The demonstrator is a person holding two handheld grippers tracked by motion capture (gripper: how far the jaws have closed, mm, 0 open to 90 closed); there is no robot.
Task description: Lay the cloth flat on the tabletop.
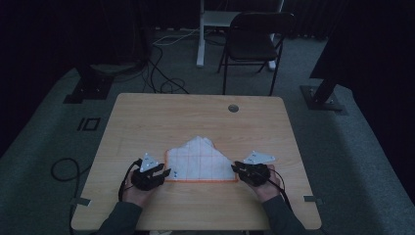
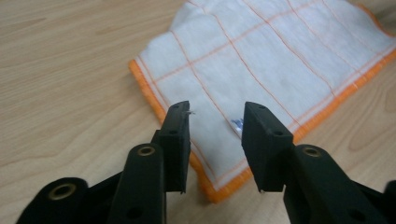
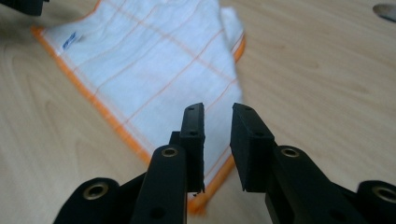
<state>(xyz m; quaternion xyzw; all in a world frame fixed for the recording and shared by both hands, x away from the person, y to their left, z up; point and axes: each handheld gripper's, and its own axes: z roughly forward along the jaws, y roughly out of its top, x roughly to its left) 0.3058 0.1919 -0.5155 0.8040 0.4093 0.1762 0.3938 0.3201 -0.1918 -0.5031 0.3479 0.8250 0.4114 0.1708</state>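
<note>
Cloth [image 1: 200, 161]: white, checked with thin orange lines and bound in an orange hem, lying flat on the near half of my wooden counter [image 1: 147, 117], its straight hemmed edge toward me and its far side folded up into a rough peak. One small blue printed mark sits near the cloth's left corner; it reads as a label or logo, but the lettering is too small and blurred to make out. Left gripper [image 1: 165, 171]: held in my left hand [image 1: 134, 193], at the cloth's near-left corner, jaws released with a clear gap between them; in the left gripper view they stand over the hemmed corner [image 2: 212, 189], the blue mark just beside the right-hand jaw. Right gripper [image 1: 235, 168]: held in my right hand [image 1: 268, 188], at the near-right corner, jaws likewise parted, a narrower gap, with the orange hem running beneath them in the right gripper view. Whether either pair touches the fabric I cannot tell. Further items: round grommet [image 1: 233, 108] set in the counter's far edge; dark folding chair [image 1: 254, 41] on the carpet beyond; loose cables [image 1: 164, 81] on the floor.
</note>
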